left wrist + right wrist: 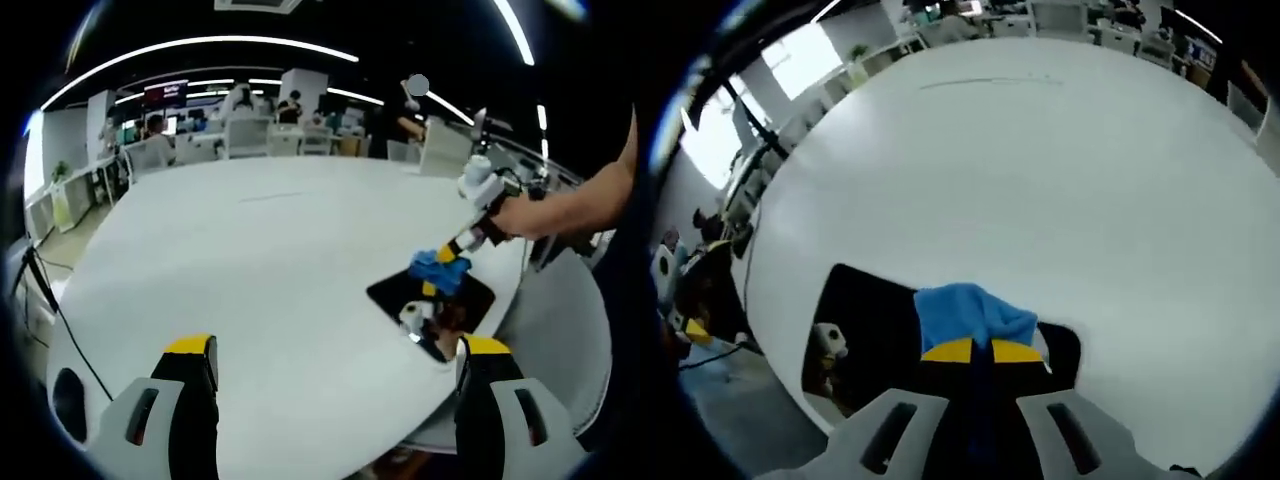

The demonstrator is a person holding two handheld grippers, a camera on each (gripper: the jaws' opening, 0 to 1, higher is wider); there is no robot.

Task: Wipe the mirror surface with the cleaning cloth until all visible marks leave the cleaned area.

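Observation:
A dark rectangular mirror (432, 300) (865, 325) lies flat on the white table (260, 260) near its edge. A blue cleaning cloth (438, 268) (970, 313) rests bunched on the mirror, pinched between the yellow-tipped jaws of my right gripper (450, 262) (972, 350), which a person's hand holds from the right. In the mirror's glass a reflection of the gripper shows. My left gripper (335, 350) stands open over the near part of the table, its two yellow-tipped jaws wide apart with nothing between them, short of the mirror.
The round white table (1060, 180) stretches far beyond the mirror. A black cable (60, 320) hangs at the table's left edge. Desks, chairs and people sit in the office behind. A person's forearm (570, 210) reaches in from the right.

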